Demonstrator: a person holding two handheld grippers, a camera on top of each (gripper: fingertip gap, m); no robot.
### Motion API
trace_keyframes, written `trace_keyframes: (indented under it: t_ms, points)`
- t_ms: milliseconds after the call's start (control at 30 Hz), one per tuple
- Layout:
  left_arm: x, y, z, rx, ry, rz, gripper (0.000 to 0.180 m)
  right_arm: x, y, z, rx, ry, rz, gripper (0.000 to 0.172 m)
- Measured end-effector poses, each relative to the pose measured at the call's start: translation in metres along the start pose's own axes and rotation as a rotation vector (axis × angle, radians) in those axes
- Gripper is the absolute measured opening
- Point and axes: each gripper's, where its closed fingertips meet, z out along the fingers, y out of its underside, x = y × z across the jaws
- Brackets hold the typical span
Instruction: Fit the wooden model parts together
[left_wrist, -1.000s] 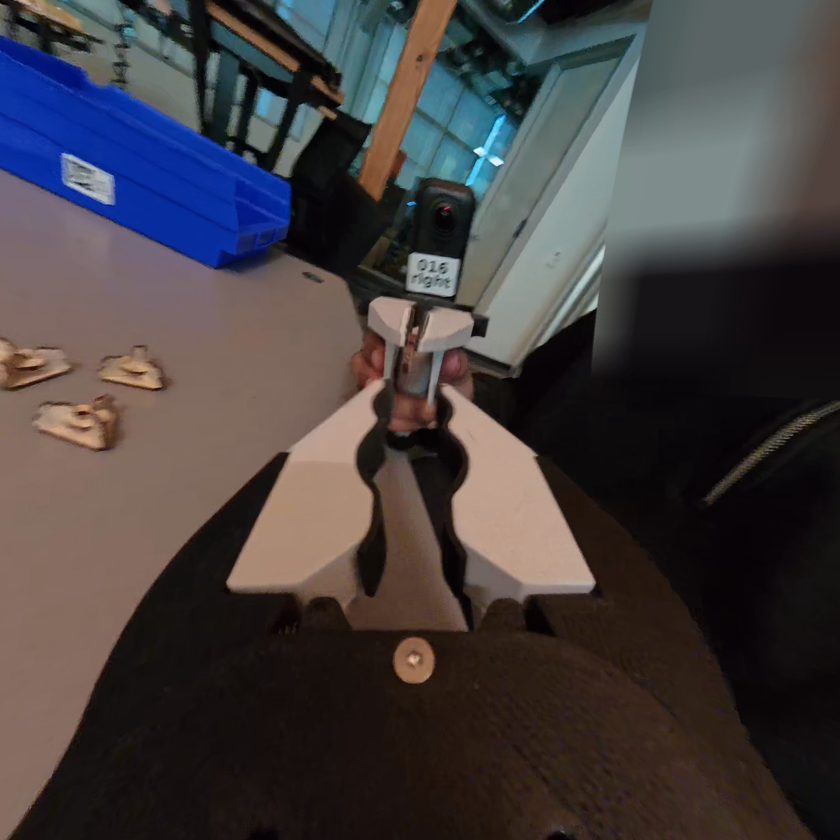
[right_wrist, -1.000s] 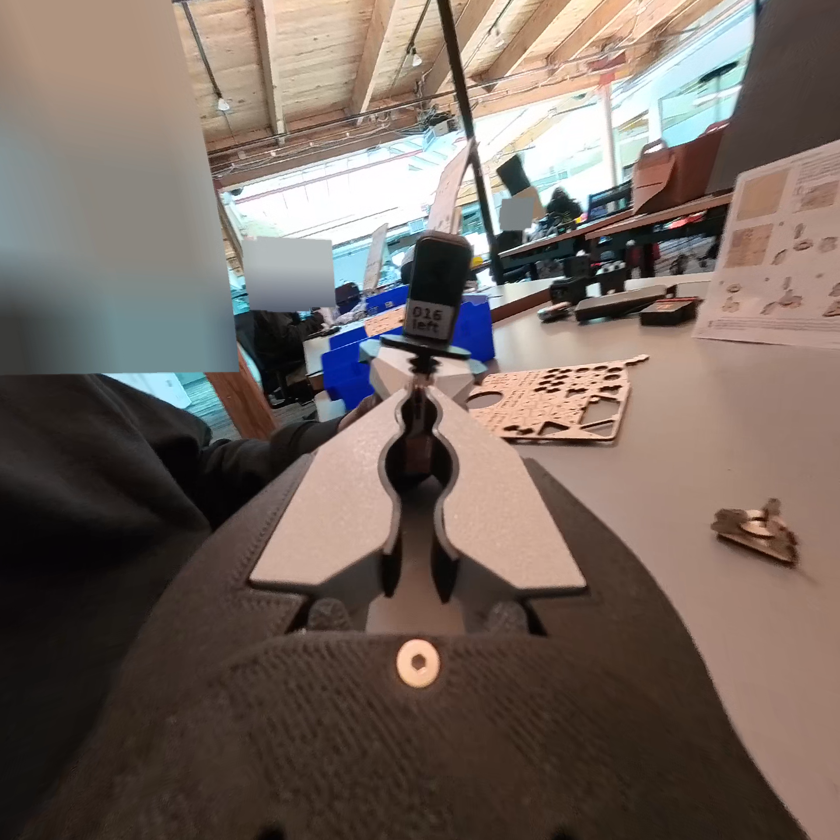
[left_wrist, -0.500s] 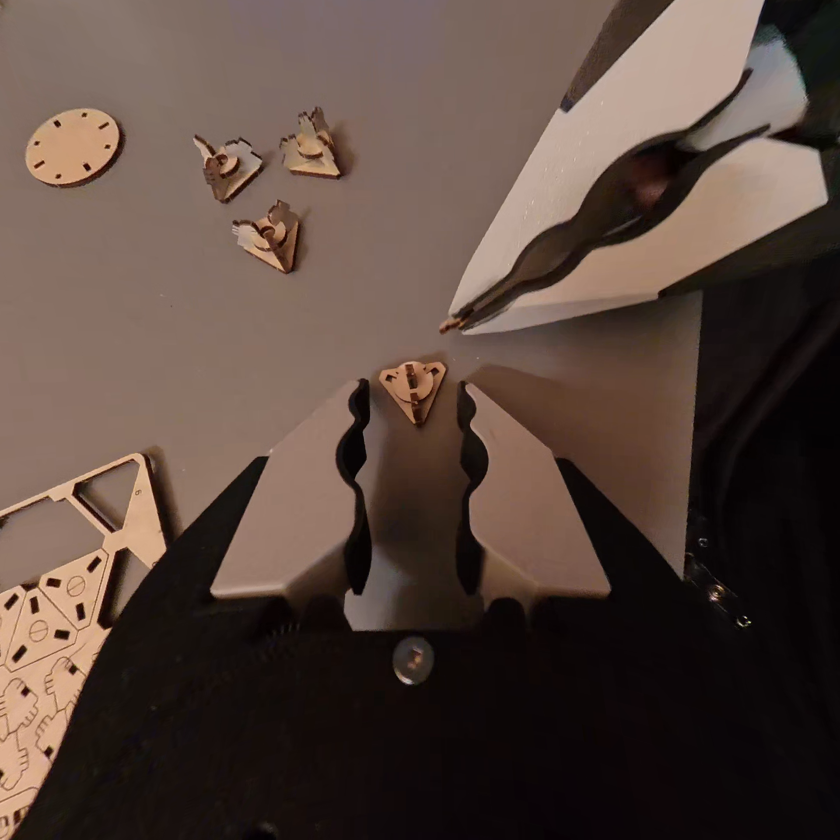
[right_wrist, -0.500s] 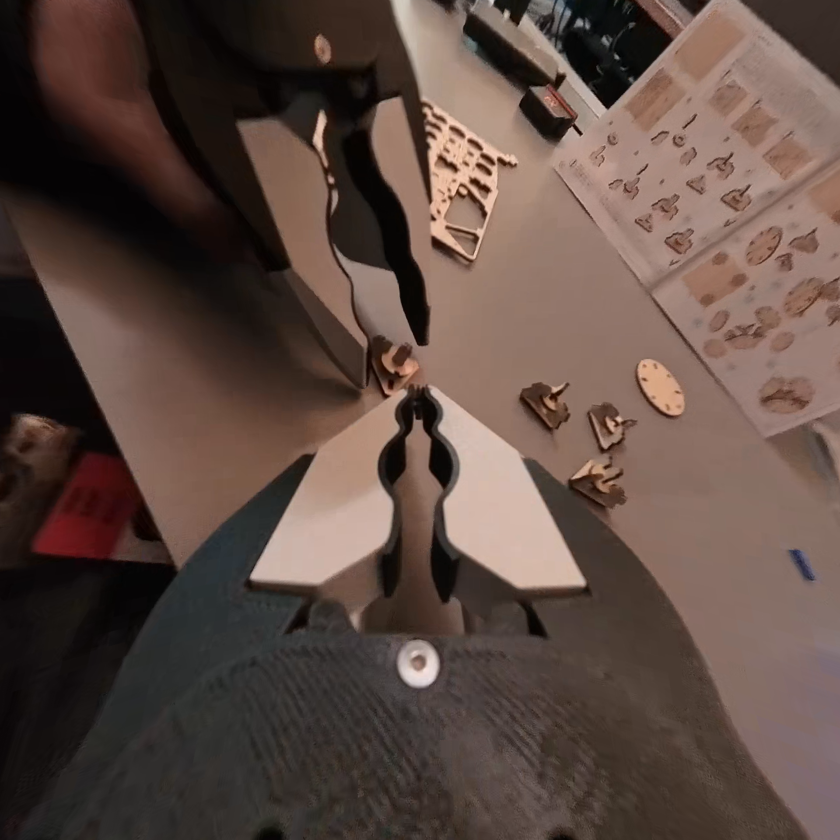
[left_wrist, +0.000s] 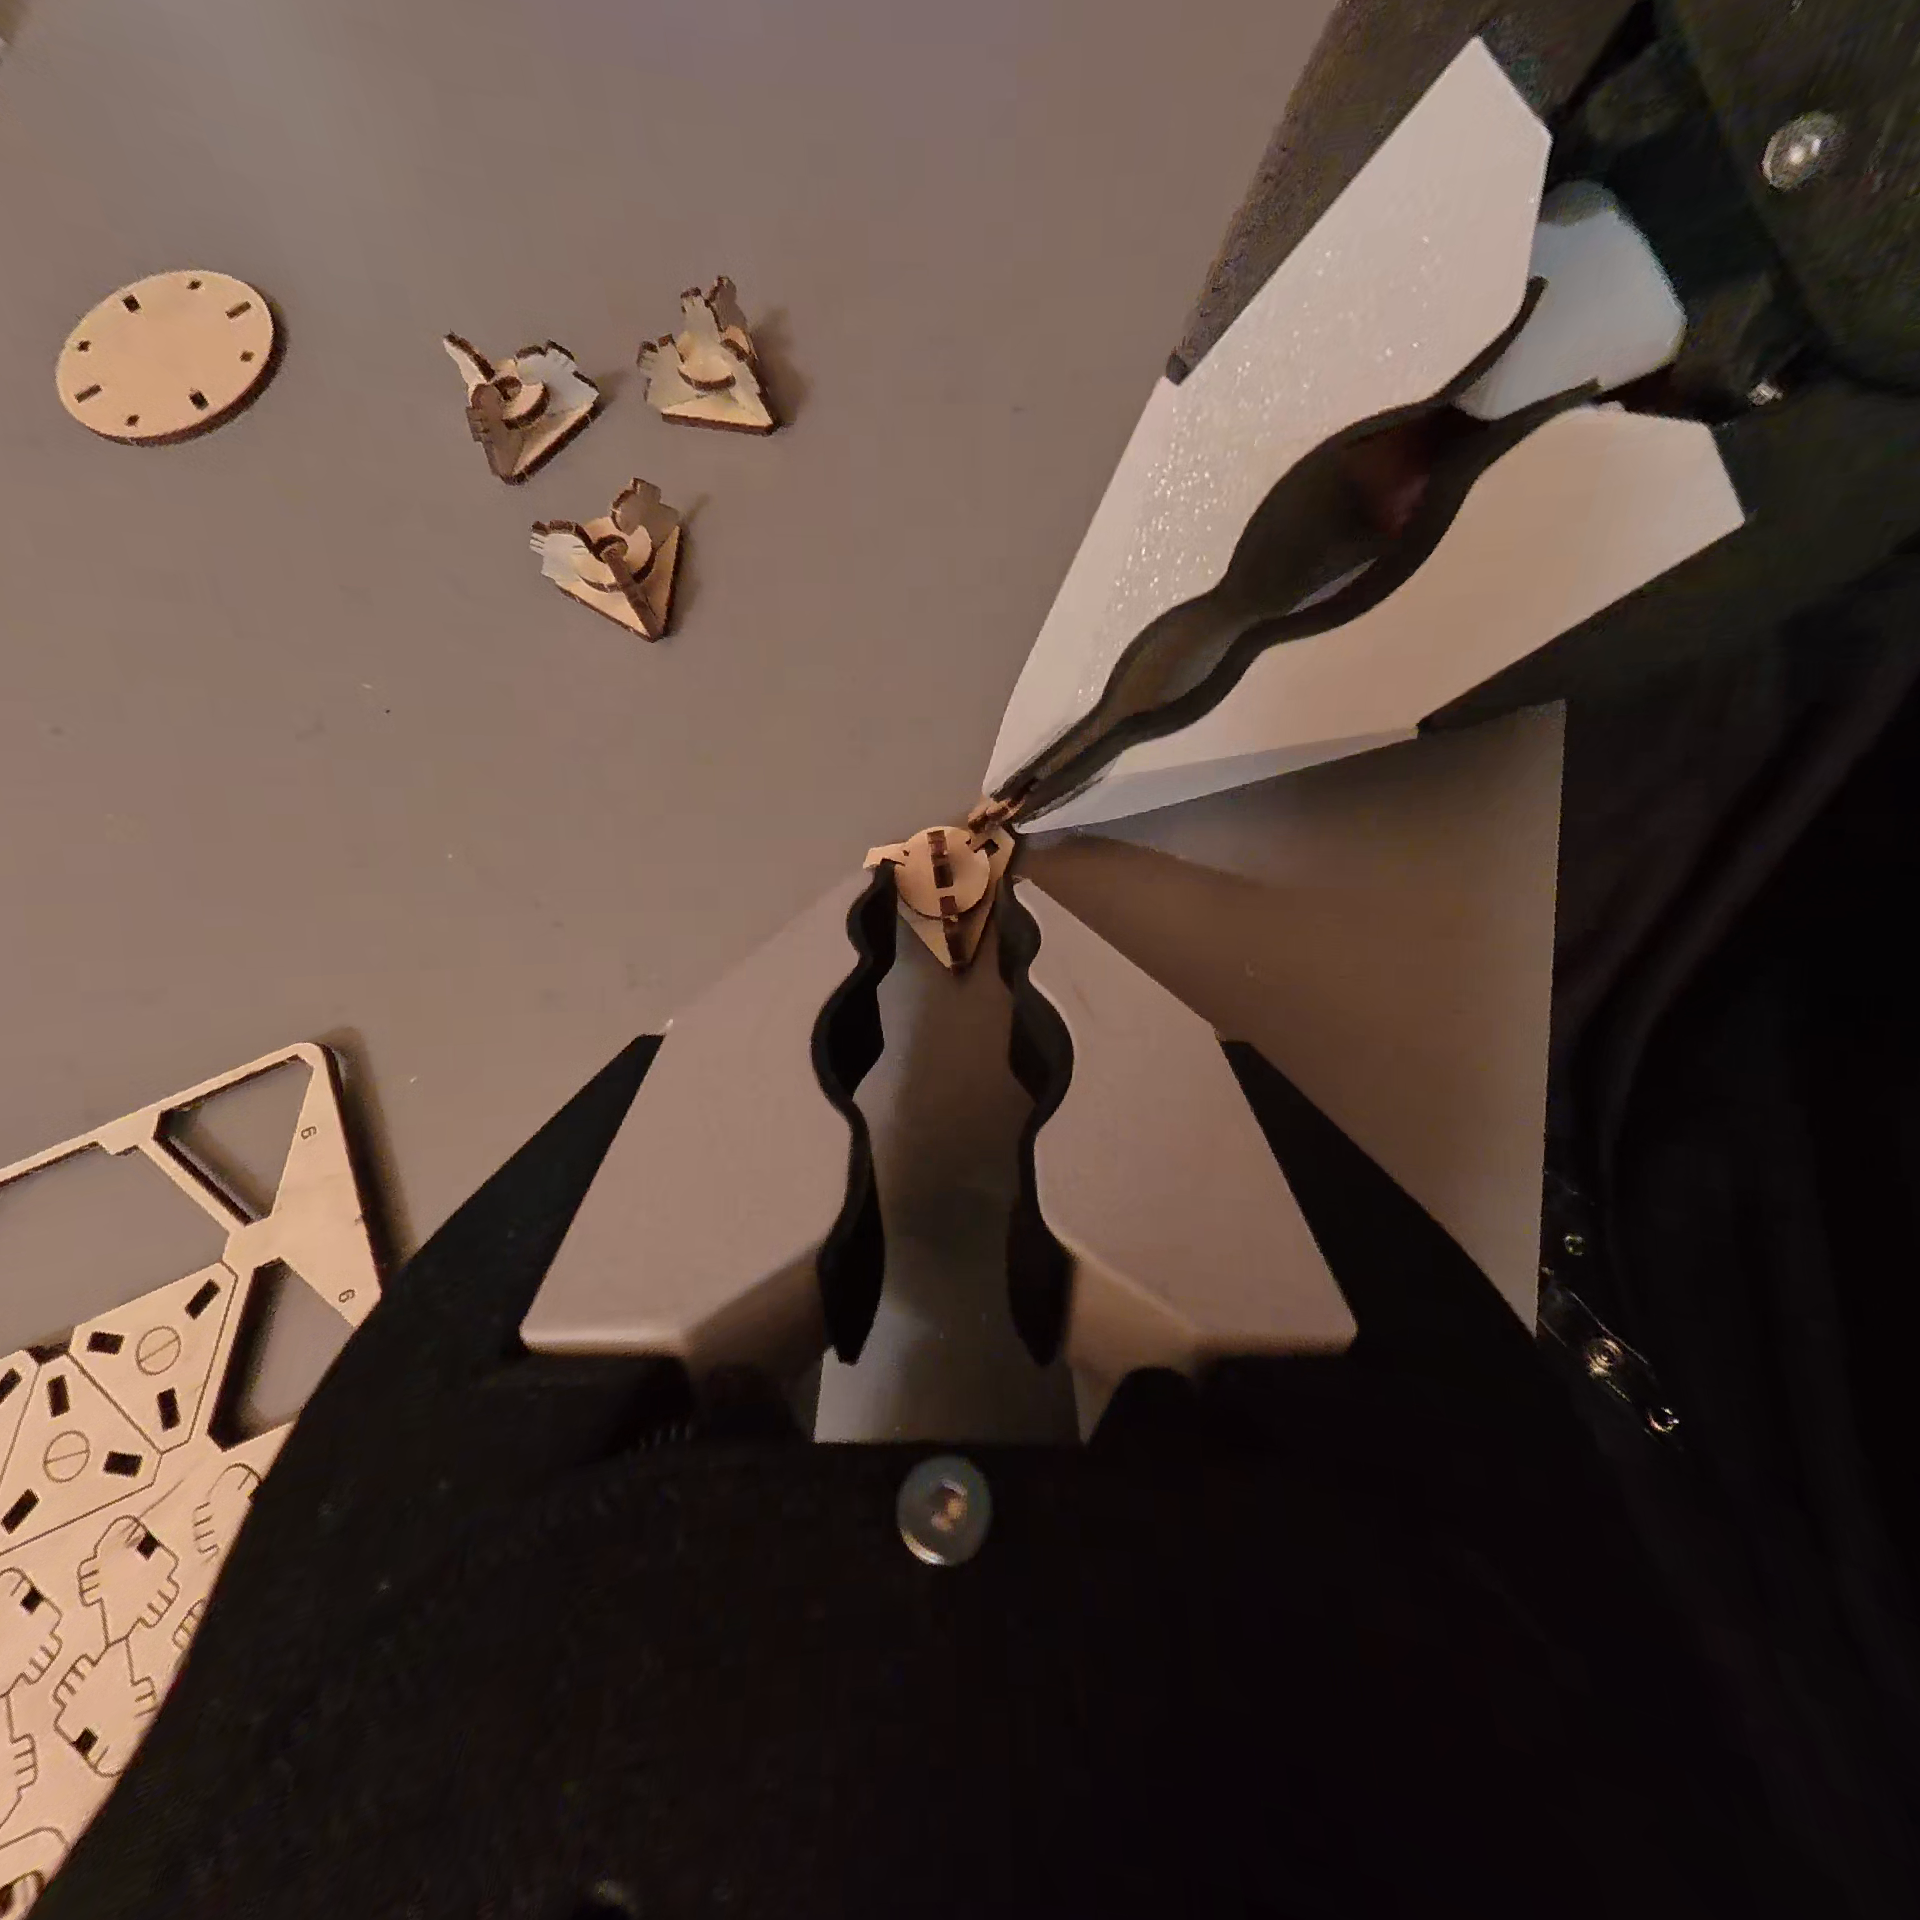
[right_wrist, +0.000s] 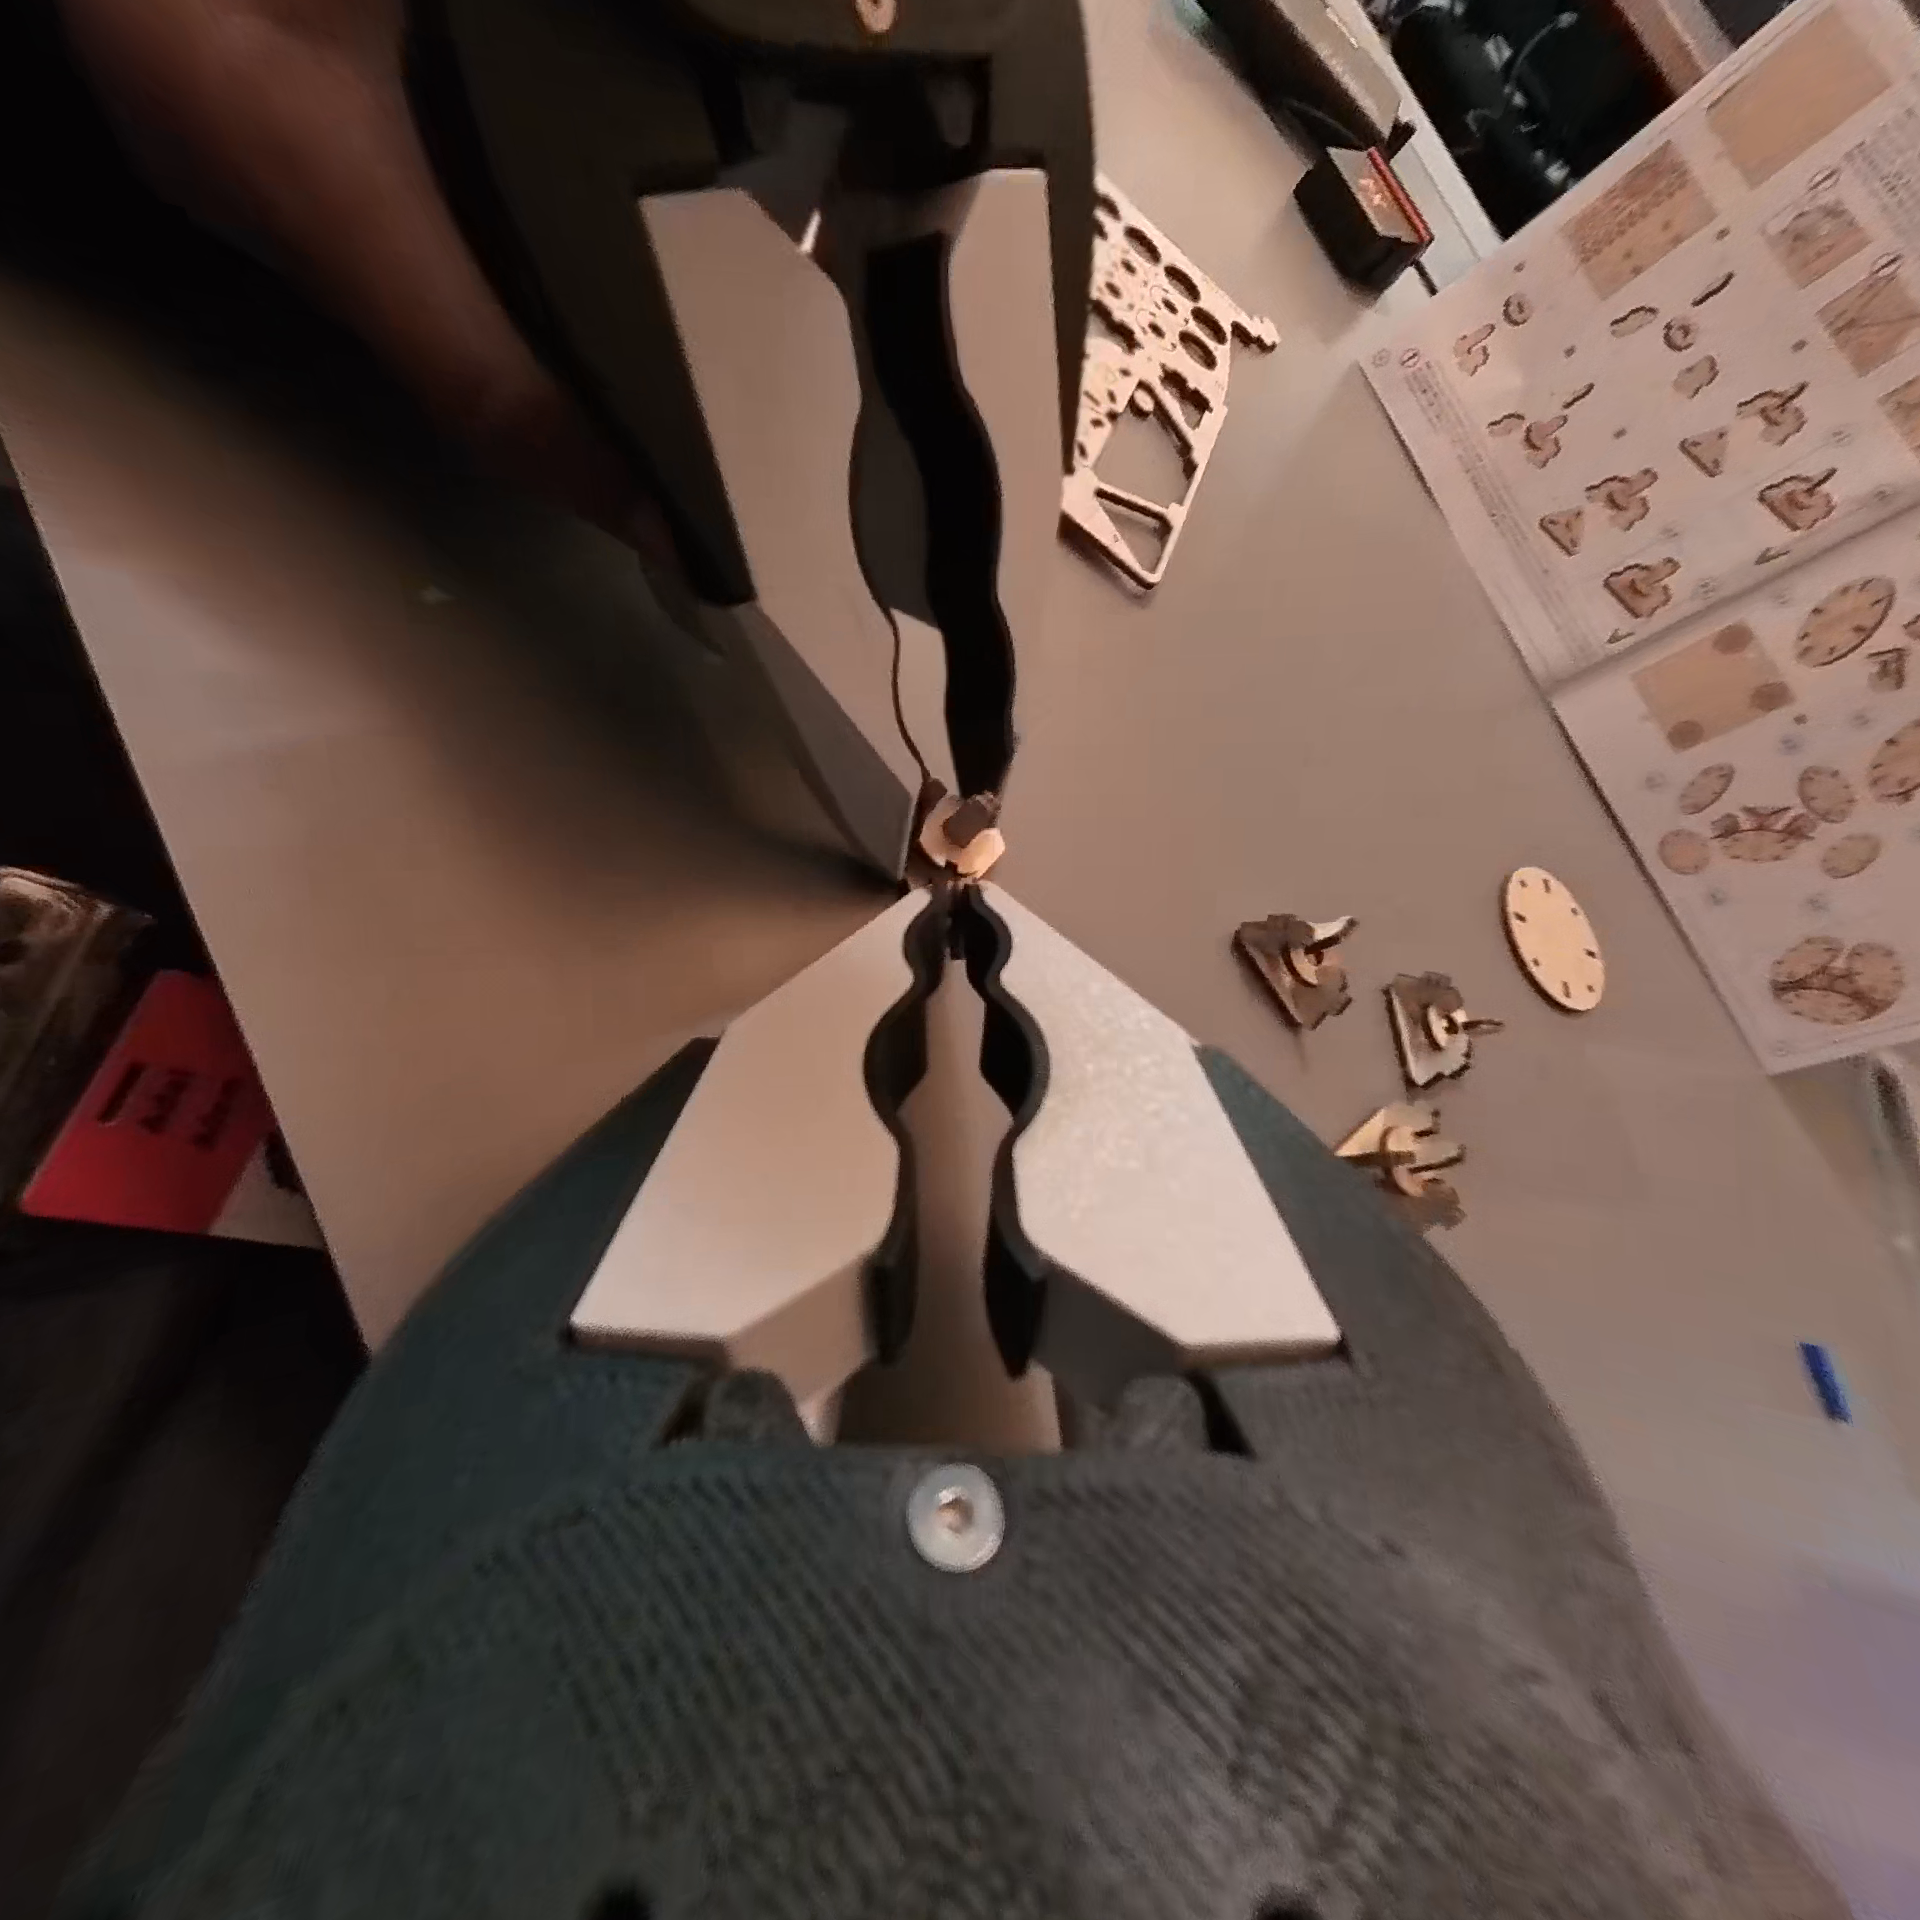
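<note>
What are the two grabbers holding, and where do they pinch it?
The left gripper squeezes a small wooden triangle piece by its two slanted sides. The right gripper has its jaws shut on a tiny wooden peg, pinched at its end.

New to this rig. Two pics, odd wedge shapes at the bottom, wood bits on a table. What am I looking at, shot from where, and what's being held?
No robot here: a person holds a two-finger hand-held gripper in each hand, and each carries a camera that looks along its own fingers. The pale wedges with black wavy pads are those fingers.

The left hand-held gripper is closed on a small triangular wooden piece with a round disc on top, down at the grey table. The right hand-held gripper comes in from the opposite side, nearly shut, pinching a tiny wooden part at that piece's edge.

Also on the table: three assembled wooden pieces, a slotted wooden disc, a cut-out plywood sheet and a printed instruction sheet.
</note>
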Motion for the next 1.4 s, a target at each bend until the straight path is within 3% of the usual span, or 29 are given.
trace_keyframes:
  t_ms: [267,800,1200,1400]
  points:
    - [0.004,-0.005,-0.003,0.04,0.08,-0.081,0.016,0.006,-0.009,-0.009,0.087,-0.055,0.113,0.001]
    - [0.004,0.001,0.002,-0.01,0.079,-0.086,0.014,-0.004,-0.001,-0.003,0.021,-0.152,0.143,0.002]
    - [0.008,-0.001,-0.002,0.015,0.225,-0.211,0.019,-0.005,0.001,-0.003,0.011,-0.168,0.154,0.002]
    - [0.015,-0.006,-0.011,0.064,0.441,-0.415,0.033,-0.006,0.001,-0.003,0.011,-0.173,0.152,0.001]
